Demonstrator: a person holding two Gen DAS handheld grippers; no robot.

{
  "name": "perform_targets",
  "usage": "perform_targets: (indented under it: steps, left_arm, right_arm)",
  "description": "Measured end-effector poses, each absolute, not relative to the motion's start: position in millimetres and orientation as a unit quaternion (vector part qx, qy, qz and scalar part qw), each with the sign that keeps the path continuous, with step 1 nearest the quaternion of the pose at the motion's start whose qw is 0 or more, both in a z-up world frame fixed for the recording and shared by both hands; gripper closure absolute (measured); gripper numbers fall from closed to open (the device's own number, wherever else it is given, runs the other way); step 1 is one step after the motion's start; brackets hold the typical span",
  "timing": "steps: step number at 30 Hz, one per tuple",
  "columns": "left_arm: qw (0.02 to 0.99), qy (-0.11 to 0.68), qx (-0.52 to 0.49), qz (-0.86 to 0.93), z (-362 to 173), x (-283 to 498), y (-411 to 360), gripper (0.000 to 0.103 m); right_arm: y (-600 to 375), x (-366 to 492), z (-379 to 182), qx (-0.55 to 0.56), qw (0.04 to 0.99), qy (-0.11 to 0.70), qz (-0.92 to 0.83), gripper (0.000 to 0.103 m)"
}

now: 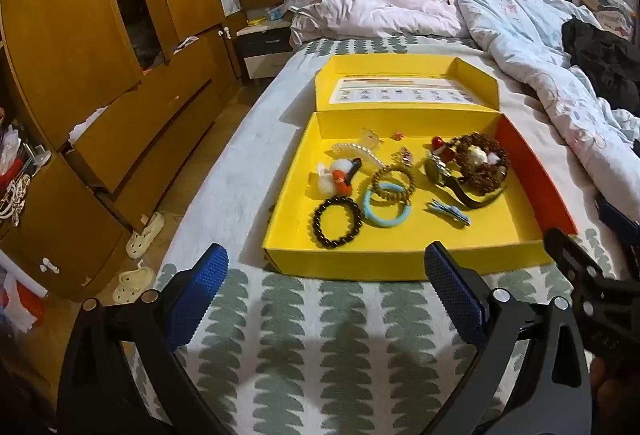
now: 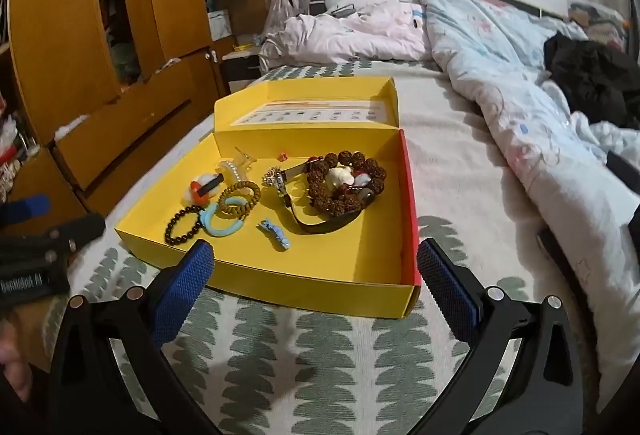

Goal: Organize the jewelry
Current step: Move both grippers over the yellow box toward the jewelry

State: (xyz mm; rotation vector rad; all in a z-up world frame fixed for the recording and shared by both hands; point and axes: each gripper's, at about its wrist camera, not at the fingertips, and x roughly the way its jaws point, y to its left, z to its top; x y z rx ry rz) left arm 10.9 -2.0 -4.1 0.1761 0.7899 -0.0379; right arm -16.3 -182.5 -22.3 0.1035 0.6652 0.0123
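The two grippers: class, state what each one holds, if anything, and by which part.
Nothing is held. The left gripper and right gripper both stand open over the bedspread, short of the yellow box of jewelry.

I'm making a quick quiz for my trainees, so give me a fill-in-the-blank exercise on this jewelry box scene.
1. The jewelry lies in an open box whose inside is mostly ____.
2. The black bead bracelet lies right beside a light ____ ring.
3. Both the left hand-held gripper and the right hand-held gripper have their jaws ____, holding nothing.
4. The box rests on a ____.

Missing words: yellow; blue; open; bed
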Motion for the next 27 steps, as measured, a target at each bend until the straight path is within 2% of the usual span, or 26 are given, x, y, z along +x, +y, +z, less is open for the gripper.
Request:
perform_targets:
  steps: [7, 19, 21, 25, 27]
  left_arm:
    - [0.907, 0.42, 0.026, -0.032, 2, 58, 37, 0.006]
    - [0.865, 0.493, -0.015, -0.09, -17, 118, 31, 0.006]
    - [0.855, 0.509, -0.02, -0.095, -26, 124, 29, 0.006]
    - [0.834, 0.539, -0.038, -0.111, -39, 140, 30, 0.006]
    - [0.829, 0.547, -0.037, -0.109, -44, 144, 28, 0.006]
  right_arm:
    - [-184, -4, -20, 0.072, 0.927, 0.365, 0.038, 0.003]
    - [-180, 56, 4, 0.066, 0.92, 0.371, 0.111, 0.003]
    - [-178, 65, 5, 0.058, 0.919, 0.373, 0.114, 0.009]
    - [-178, 87, -1, 0.061, 0.91, 0.389, 0.129, 0.028]
    - [-180, 98, -8, 0.068, 0.902, 0.405, 0.13, 0.031]
